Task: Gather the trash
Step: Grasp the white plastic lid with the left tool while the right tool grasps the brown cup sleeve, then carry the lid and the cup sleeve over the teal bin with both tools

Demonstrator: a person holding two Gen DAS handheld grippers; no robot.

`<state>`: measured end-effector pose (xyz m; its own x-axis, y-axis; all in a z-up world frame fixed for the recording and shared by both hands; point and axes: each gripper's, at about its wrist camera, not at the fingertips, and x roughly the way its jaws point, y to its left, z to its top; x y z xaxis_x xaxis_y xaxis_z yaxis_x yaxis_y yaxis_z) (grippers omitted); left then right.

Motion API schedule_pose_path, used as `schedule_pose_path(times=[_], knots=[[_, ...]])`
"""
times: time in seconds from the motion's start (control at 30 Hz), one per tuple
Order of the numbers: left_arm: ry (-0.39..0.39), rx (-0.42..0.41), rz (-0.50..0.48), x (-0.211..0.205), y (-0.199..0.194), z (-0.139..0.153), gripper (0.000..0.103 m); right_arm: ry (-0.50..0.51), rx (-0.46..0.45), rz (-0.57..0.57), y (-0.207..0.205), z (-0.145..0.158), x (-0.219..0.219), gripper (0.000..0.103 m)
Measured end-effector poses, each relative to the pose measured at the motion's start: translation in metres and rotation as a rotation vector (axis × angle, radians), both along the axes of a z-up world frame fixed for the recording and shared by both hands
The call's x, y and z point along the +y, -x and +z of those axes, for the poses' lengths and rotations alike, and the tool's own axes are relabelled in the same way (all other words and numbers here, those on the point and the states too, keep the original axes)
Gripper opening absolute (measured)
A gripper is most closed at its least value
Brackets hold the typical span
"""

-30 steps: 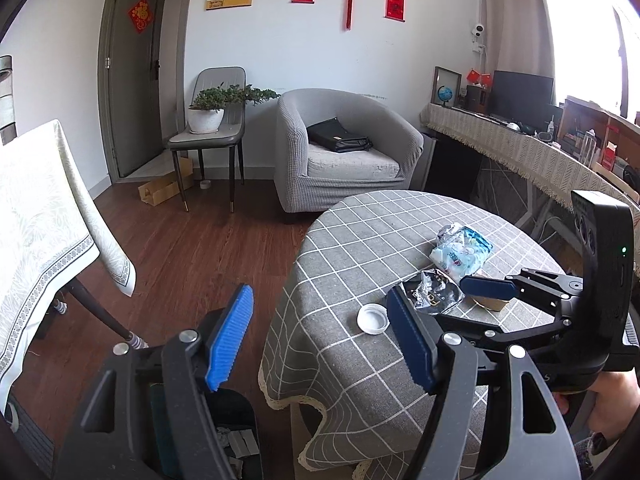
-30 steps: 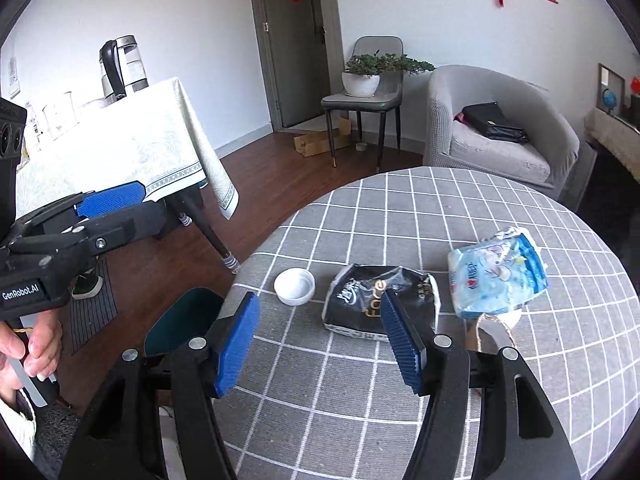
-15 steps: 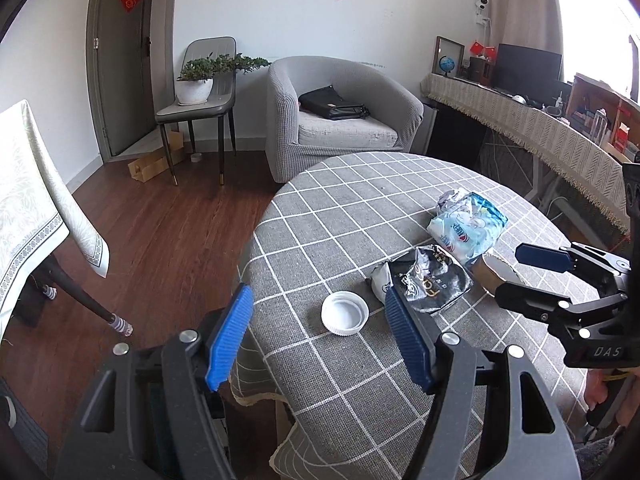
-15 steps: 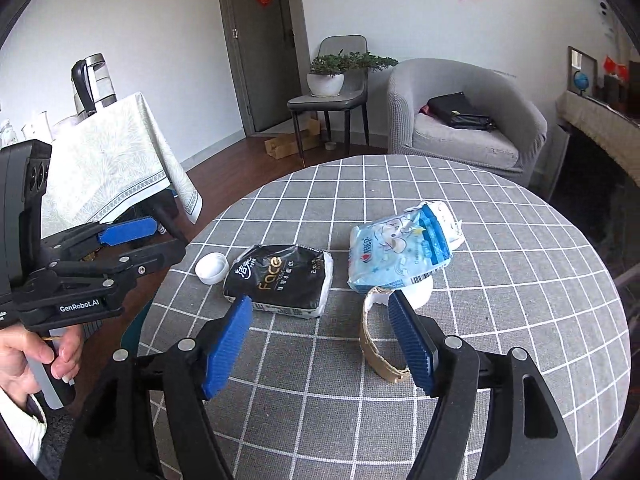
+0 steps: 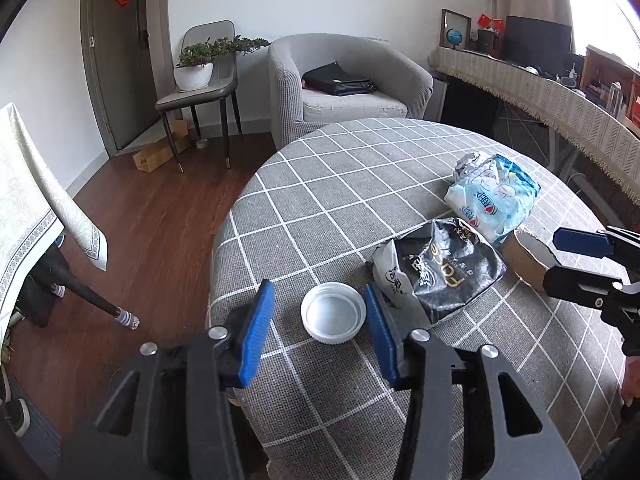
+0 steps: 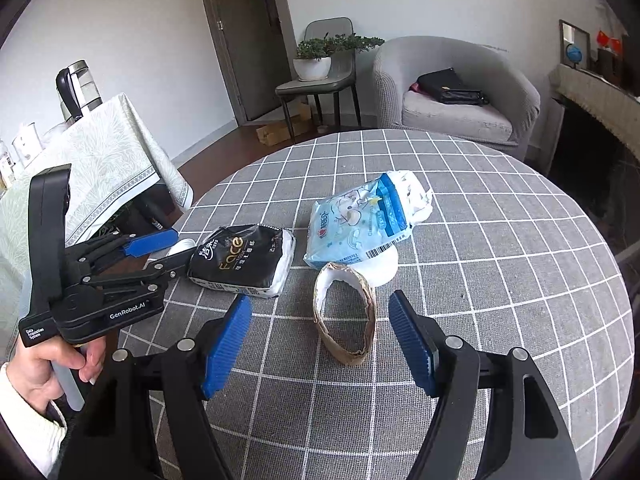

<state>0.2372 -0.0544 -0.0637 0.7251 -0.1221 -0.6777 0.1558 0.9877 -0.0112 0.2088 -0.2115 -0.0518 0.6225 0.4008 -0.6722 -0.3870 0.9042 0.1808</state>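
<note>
Two hand-held grippers face four bits of rubbish on the round grey checked worktop [image 5: 320, 184]. Lower centre of the left wrist view, the left hand-held gripper [image 5: 318, 320] has just been closing; its blue pads now bracket the round white plastic lid [image 5: 333, 313], the right pad at its rim, the left apart, so no grip yet. Rightward lie the crumpled black tissue packet [image 5: 438, 270] and the pale blue tissue packet [image 5: 494, 196]. In the right wrist view, the right hand-held gripper [image 6: 320, 334] stands wide around the brown cardboard ring [image 6: 346, 312], holding nothing. Both pickups look imminent.
</note>
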Motion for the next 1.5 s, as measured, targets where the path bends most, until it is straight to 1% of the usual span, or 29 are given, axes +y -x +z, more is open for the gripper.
schedule_pose_path(times=[0.03,0.07,0.1,0.23,0.33,0.4,0.43,0.53,0.6,0.7,0.9,1.1,1.33,1.5], knots=[[0.002,-0.002,0.0,0.0,0.0,0.0,0.042,-0.005,0.009,0.0,-0.001,-0.001,0.0,0.072],[0.0,-0.004,-0.003,0.001,0.0,0.0,0.036,-0.007,0.015,0.001,-0.002,-0.002,0.0,0.072],[-0.003,-0.004,-0.009,0.0,0.001,0.0,0.033,-0.009,0.02,0.001,-0.003,-0.002,0.0,0.072],[-0.002,-0.006,-0.014,0.001,0.004,0.0,0.033,0.018,0.042,-0.009,-0.008,-0.005,0.004,0.072],[0.016,-0.004,-0.023,0.001,0.006,0.001,0.033,0.023,0.059,-0.023,-0.012,-0.008,0.005,0.067],[0.031,-0.003,-0.024,0.001,0.008,0.002,0.033,0.028,0.066,-0.035,-0.014,-0.009,0.005,0.057],[0.03,-0.002,-0.024,0.001,0.009,0.003,0.033,0.03,0.065,-0.043,-0.014,-0.009,0.004,0.056],[0.027,-0.004,-0.022,0.003,0.013,0.005,0.033,0.052,0.078,-0.052,-0.015,-0.012,0.003,0.046],[0.033,-0.012,-0.018,0.007,0.016,0.009,0.033,0.066,0.08,-0.055,-0.014,-0.012,0.004,0.036],[0.035,-0.023,-0.008,0.011,0.021,0.014,0.033,0.056,0.076,-0.052,-0.01,-0.007,0.007,0.036],[0.039,-0.034,0.021,0.028,0.029,0.02,0.033,0.029,0.015,-0.042,0.001,0.012,0.018,0.035],[0.023,-0.043,0.052,0.048,0.034,0.023,0.033,0.009,-0.025,0.008,0.003,0.027,0.043,0.035],[0.0,-0.02,0.085,0.081,0.036,0.015,0.033,-0.017,-0.051,0.086,0.002,0.035,0.082,0.035],[-0.009,0.004,0.109,0.108,0.038,0.008,0.033,-0.034,-0.032,0.131,-0.004,0.034,0.109,0.035]])
